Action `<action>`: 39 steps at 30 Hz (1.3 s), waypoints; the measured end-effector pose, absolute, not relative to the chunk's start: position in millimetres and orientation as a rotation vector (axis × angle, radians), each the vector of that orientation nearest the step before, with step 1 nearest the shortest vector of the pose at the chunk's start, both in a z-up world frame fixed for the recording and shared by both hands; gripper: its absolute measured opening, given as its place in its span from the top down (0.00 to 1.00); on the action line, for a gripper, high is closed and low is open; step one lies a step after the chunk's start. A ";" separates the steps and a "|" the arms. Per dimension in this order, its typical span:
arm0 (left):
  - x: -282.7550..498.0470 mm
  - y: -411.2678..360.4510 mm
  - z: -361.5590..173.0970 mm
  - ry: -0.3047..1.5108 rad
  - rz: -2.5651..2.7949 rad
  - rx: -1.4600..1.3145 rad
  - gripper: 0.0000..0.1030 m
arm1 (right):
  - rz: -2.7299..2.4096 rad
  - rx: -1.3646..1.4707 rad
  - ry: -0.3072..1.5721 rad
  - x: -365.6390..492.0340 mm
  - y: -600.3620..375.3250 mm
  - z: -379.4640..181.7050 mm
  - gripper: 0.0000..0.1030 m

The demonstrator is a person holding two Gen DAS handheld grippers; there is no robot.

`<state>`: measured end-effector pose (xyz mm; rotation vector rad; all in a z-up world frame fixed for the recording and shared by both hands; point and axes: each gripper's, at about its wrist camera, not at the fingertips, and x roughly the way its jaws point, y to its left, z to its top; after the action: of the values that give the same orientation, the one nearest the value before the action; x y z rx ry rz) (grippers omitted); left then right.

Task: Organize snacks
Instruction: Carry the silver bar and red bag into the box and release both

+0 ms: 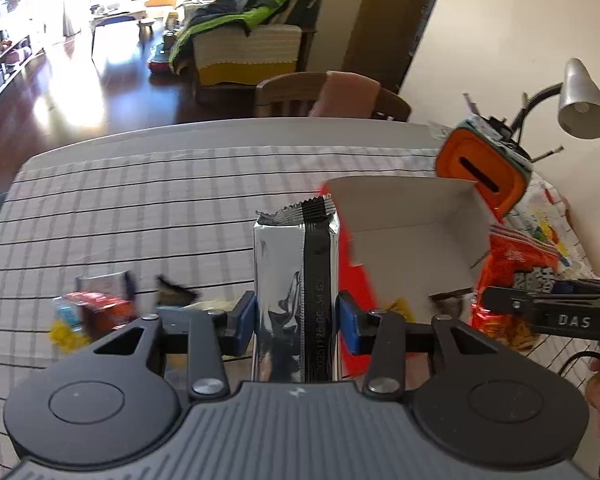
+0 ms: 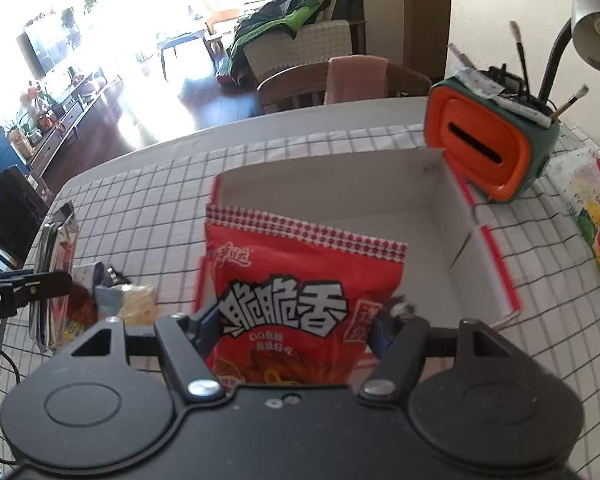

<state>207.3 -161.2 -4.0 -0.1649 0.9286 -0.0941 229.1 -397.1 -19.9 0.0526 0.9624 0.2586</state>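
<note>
My left gripper (image 1: 295, 320) is shut on a silver foil snack pack (image 1: 295, 280) with a black seam, held upright above the checked tablecloth. Right of it stands an open white cardboard box (image 1: 412, 232) with red outer sides. My right gripper (image 2: 295, 328) is shut on a red snack bag (image 2: 300, 280) with bold white characters, held in front of the same box (image 2: 420, 216). The red bag (image 1: 512, 276) and the right gripper (image 1: 496, 296) show at the right edge of the left wrist view; the silver pack (image 2: 55, 264) shows at the left of the right wrist view.
Several small snack packets (image 1: 95, 304) lie on the cloth at the left, also seen as snack packets (image 2: 115, 300) in the right wrist view. An orange and green desk organizer (image 2: 484, 148) with brushes and a grey lamp (image 2: 592, 20) stand behind the box. A wooden chair (image 1: 328, 96) is at the far side.
</note>
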 end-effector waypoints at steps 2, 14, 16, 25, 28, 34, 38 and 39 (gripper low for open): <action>217.2 -180.7 -3.2 0.935 -0.106 -0.152 0.59 | 0.249 0.041 0.957 234.2 -407.6 -21.5 0.33; 276.9 -287.8 -17.0 0.947 -0.166 0.005 0.59 | 0.269 -0.043 0.990 275.2 -452.8 -48.3 0.34; 284.4 -298.0 -24.9 0.958 -0.175 0.033 0.59 | 0.272 -0.071 0.980 280.1 -453.1 -54.0 0.34; 298.9 -302.9 -66.3 1.054 -0.137 0.055 0.59 | 0.297 -0.096 1.051 313.6 -443.7 -93.4 0.35; 297.7 -303.7 -71.0 1.061 -0.133 0.062 0.59 | 0.294 -0.096 1.074 318.2 -443.7 -100.1 0.35; 292.0 -300.7 -71.0 1.049 -0.129 0.059 0.59 | 0.308 -0.083 1.069 315.6 -448.5 -96.5 0.35; 288.8 -296.8 -66.3 1.034 -0.127 0.045 0.59 | 0.343 -0.065 1.047 303.0 -451.0 -83.6 0.33; 287.6 -295.8 -65.0 1.031 -0.128 0.042 0.59 | 0.350 -0.064 1.040 300.8 -450.8 -80.0 0.33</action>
<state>287.6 -295.8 -65.0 0.0419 1.0311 -0.1276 300.8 -450.8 -80.0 -0.0644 1.0404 0.3497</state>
